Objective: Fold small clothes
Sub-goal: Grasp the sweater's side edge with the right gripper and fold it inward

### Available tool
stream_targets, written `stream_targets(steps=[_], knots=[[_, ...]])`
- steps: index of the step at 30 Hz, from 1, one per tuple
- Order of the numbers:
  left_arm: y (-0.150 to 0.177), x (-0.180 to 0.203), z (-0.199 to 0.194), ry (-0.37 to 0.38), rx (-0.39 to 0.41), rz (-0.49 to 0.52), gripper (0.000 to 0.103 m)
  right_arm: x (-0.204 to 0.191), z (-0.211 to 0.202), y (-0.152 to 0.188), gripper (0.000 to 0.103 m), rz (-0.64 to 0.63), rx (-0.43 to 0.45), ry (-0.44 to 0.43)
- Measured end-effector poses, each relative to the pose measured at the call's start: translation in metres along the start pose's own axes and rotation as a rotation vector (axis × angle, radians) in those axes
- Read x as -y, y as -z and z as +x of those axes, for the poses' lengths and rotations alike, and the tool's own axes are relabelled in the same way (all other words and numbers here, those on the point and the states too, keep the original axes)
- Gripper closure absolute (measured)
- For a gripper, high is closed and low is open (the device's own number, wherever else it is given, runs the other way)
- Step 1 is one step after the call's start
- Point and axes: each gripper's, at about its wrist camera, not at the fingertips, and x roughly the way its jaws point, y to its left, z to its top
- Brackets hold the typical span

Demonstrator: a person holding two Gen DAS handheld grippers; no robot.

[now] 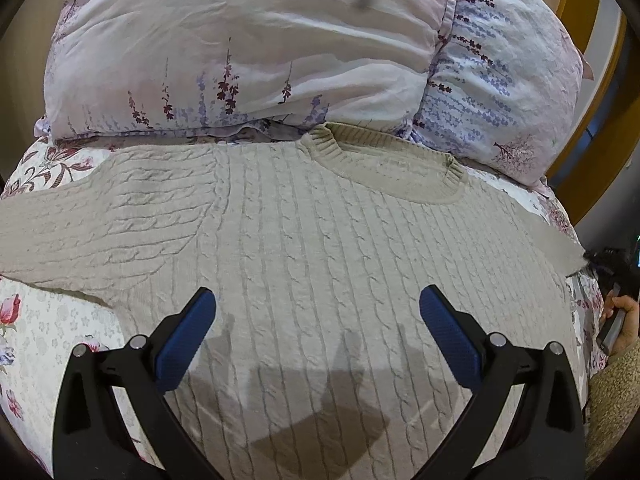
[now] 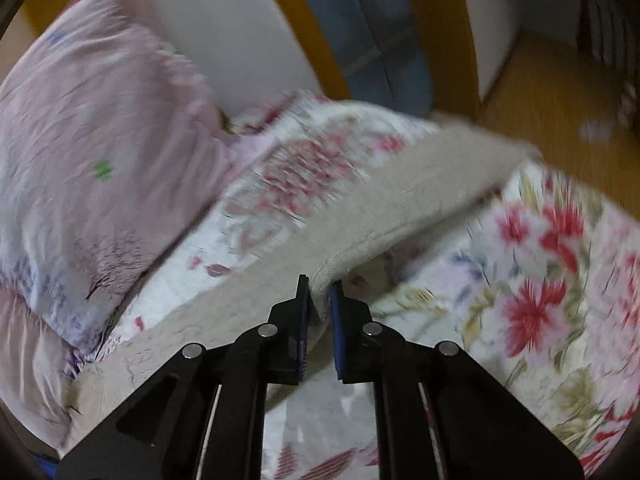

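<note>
A beige cable-knit sweater (image 1: 320, 240) lies spread flat on a floral bedspread (image 1: 48, 328), its neckline (image 1: 384, 160) toward the pillows. My left gripper (image 1: 318, 304) hovers open over the sweater's lower body, holding nothing. In the right wrist view, my right gripper (image 2: 322, 292) is shut on a fold of the sweater's sleeve (image 2: 400, 208), which stretches away toward the bed's edge and is lifted off the bedspread (image 2: 540, 280). That view is motion-blurred.
Pale floral pillows (image 1: 248, 48) lie behind the sweater and show in the right wrist view (image 2: 92, 152). A hand holding the other gripper shows at the right edge (image 1: 620, 320). A wooden floor (image 2: 560, 100) lies beyond the bed.
</note>
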Motion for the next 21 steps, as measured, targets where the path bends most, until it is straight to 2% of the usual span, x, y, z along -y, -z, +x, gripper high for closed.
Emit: stream_targets(steps=[3, 7, 11, 13, 17, 19, 21], knots=[[-0.001, 0.001, -0.002, -0.001, 0.022, 0.016, 0.002, -0.028, -0.018, 0.000, 0.093, -0.087, 0.046, -0.057], [-0.001, 0.003, -0.006, 0.007, 0.061, 0.017, 0.002, -0.083, -0.045, 0.019, 0.093, -0.232, 0.058, -0.228], [0.000, 0.000, -0.007, 0.043, 0.092, -0.021, 0.002, -0.140, -0.058, 0.066, 0.093, -0.398, -0.011, -0.390], [0.000, -0.001, -0.005, 0.045, 0.087, -0.033, 0.002, -0.164, -0.055, 0.101, 0.093, -0.480, -0.098, -0.456], [0.000, -0.001, -0.002, 0.053, 0.077, -0.041, 0.002, -0.190, -0.029, 0.161, 0.093, -0.572, -0.275, -0.466], [0.001, 0.000, -0.001, 0.067, 0.073, -0.041, 0.002, -0.193, -0.017, 0.179, 0.093, -0.597, -0.317, -0.436], [0.001, 0.000, 0.001, 0.087, 0.067, -0.041, 0.002, -0.189, -0.013, 0.180, 0.092, -0.565, -0.348, -0.435]])
